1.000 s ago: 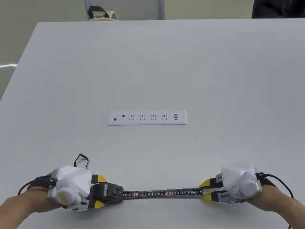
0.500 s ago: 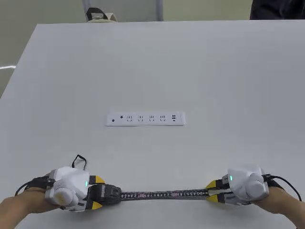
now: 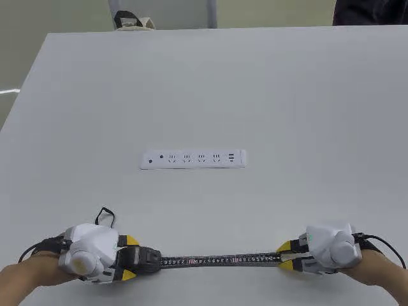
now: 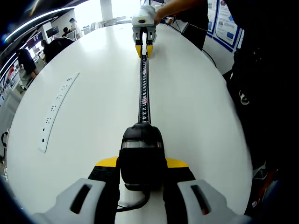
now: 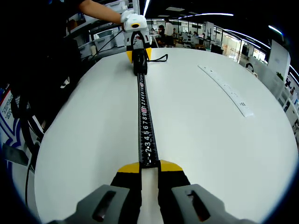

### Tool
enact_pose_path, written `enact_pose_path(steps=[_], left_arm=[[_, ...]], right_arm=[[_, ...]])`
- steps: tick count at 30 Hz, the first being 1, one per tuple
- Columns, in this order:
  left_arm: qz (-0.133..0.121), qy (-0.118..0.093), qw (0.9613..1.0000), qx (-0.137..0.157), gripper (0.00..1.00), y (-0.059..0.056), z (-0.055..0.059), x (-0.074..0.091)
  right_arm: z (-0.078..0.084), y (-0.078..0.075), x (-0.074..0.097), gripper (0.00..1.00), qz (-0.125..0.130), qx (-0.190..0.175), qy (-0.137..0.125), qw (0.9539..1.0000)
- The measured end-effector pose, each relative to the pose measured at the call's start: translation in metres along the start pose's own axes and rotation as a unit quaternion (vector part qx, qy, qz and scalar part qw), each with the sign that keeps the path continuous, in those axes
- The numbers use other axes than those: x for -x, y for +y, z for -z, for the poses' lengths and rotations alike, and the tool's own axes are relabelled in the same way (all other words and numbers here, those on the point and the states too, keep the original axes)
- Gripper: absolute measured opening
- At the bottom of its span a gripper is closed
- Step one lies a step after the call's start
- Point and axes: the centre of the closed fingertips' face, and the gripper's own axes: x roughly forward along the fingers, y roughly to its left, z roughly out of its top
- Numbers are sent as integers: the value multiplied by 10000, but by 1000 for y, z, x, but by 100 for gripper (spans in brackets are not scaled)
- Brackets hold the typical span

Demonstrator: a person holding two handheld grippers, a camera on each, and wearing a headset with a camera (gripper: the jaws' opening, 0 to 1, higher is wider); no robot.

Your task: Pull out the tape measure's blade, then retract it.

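Note:
The black tape measure case (image 3: 145, 259) (image 4: 142, 151) sits on the table near its front edge, and my left gripper (image 3: 131, 259) (image 4: 142, 163) is shut on its sides. The case (image 5: 139, 59) also appears far off in the right gripper view. Its dark numbered blade (image 3: 220, 260) (image 4: 144, 86) (image 5: 145, 126) runs flat across the table to the right. My right gripper (image 3: 284, 255) (image 5: 149, 169) is shut on the blade's end. The blade is stretched straight between the two grippers.
A white power strip (image 3: 192, 159) (image 4: 56, 108) (image 5: 227, 89) lies in the middle of the white table (image 3: 255, 89). A thin black cord loop (image 3: 105, 215) trails behind the left gripper. Chairs and people stand beyond the far edge.
The grippers have drawn further apart, the right one moving right, so more blade is out of the case. The head camera has shifted slightly.

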Motion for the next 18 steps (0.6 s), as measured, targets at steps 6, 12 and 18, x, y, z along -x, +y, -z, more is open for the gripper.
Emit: enact_pose_path(steps=[6,12,18], left_arm=[[8,-14,10000,-55,32,0,0,0],[34,-19,10000,-84,33,0,0,0],[-3,-1,10000,-88,34,0,1,-1]], right_arm=[[1,3,-2,11,-35,65,81,9999],[2,6,-4,12,-31,142,189,9997],[1,7,-3,18,93,188,281,9994]])
